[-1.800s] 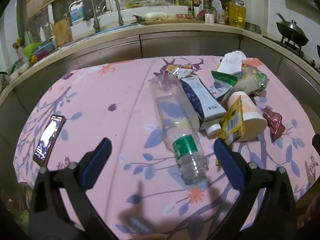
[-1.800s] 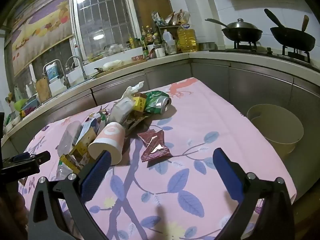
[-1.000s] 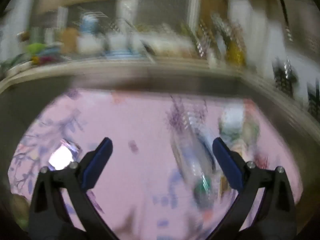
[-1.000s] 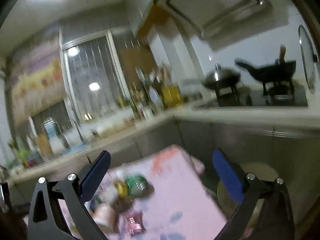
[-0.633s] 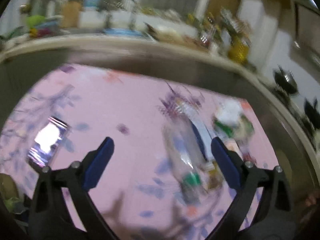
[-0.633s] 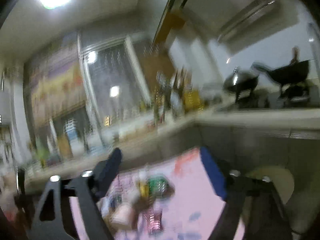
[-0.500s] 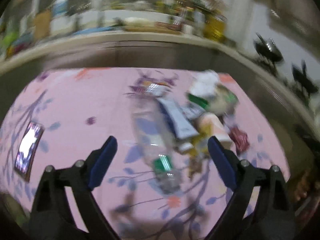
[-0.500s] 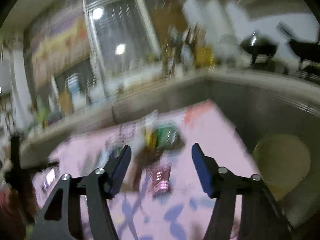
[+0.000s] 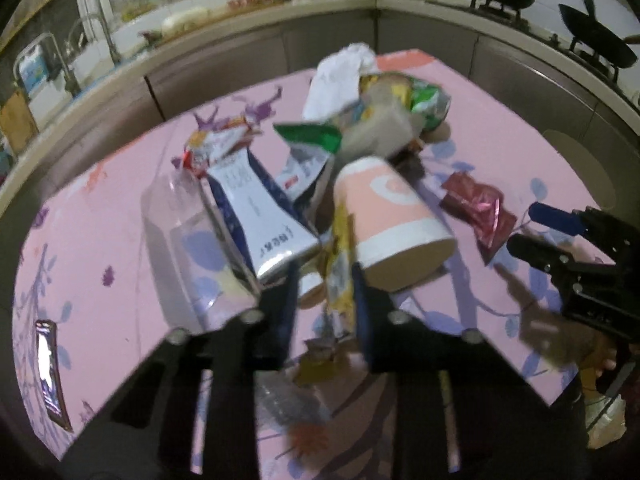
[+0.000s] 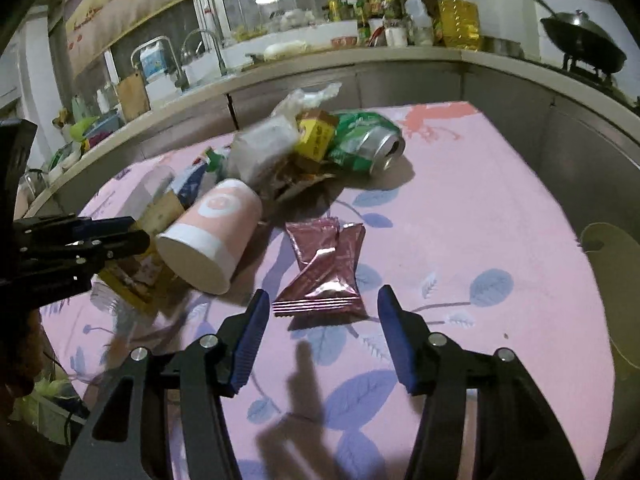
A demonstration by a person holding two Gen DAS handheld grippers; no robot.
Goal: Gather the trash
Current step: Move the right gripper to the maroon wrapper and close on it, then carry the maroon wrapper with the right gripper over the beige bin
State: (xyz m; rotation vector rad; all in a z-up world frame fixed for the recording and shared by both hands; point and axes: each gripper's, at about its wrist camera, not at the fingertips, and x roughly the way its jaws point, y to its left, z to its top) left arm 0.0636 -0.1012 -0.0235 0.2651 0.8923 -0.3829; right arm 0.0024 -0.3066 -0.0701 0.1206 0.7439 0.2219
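Left gripper narrowed around yellow wrapper, beside pink cup. Right gripper wide, straddling red packets on table.

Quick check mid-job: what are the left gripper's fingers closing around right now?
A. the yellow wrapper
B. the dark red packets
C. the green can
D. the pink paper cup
A: in the left wrist view the left gripper has its narrowed fingers on either side of the yellow wrapper, with the pink paper cup just beside it.
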